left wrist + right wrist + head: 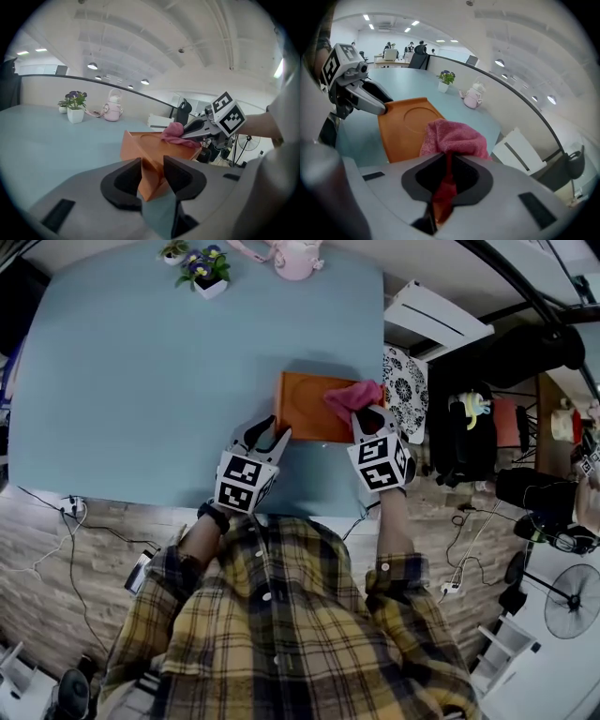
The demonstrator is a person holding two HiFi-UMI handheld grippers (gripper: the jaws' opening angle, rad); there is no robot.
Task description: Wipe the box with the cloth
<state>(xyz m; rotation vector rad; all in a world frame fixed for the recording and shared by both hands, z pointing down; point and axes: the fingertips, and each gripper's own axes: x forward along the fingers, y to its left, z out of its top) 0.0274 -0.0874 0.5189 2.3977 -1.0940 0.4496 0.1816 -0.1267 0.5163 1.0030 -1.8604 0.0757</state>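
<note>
A pale blue table (141, 381) in an open-plan office, seen from above my own plaid shirt (281, 634): an orange box (305, 409) lies flat close to the table's near edge, toward its right side, with a round outline marked in its top face. My left gripper (272, 435) is clamped on the box's near left corner. The corner is wedged between both dark pads, and the jaws stand wide around it. My right gripper (367, 414) is clenched on a pink cloth (352, 395). A thin fold of it is pinched between the jaws, while the rest bunches out ahead of them and rests on the right part of the box's top. The two grippers sit at opposite ends of the box's near edge. At the table's far edge stand a small white pot of purple flowers (208, 273), a smaller plant (173, 251) just to its left, and a pink teapot-like vessel (295, 257) to their right, all well apart from the box. A white appliance (436, 315) lies off the table's right side, and cables (75, 521) trail across the wood-patterned floor (56, 596) below the near edge.
</note>
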